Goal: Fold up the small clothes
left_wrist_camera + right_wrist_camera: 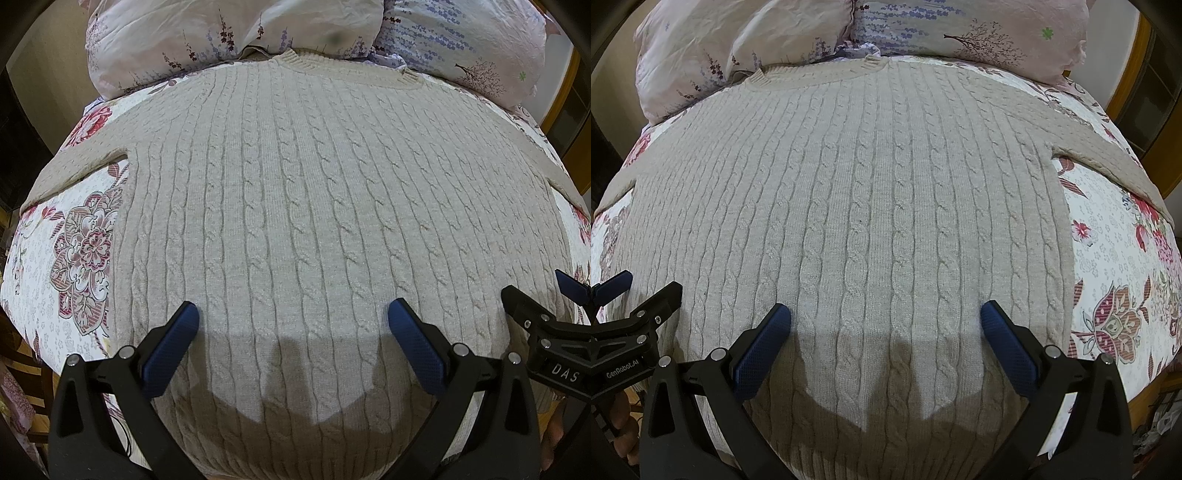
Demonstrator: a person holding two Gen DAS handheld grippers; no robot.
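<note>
a beige cable-knit sweater (303, 206) lies spread flat on a bed covered by a white floral bedspread (59, 280), its ribbed neckline at 12 o'clock just touching the pale flowered pillows (236, 29) and its hem running out of view at 6 o'clock. one sleeve stretches out toward 9 o'clock in the left wrist view, and the other sleeve (1108, 155) reaches toward 3 o'clock in the right wrist view. the left gripper (293, 325) hovers above the lower part of the sweater with its blue-padded fingers (173, 343) spread wide and nothing between them; their shadow falls on the knit below. the right gripper (885, 325) hangs over the same lower area, its fingers (1008, 343) equally wide apart and holding nothing. each gripper shows at the edge of the other's view, the right one at 3 o'clock in the left wrist view, the left one at 9 o'clock in the right wrist view, so the two sit side by side.
</note>
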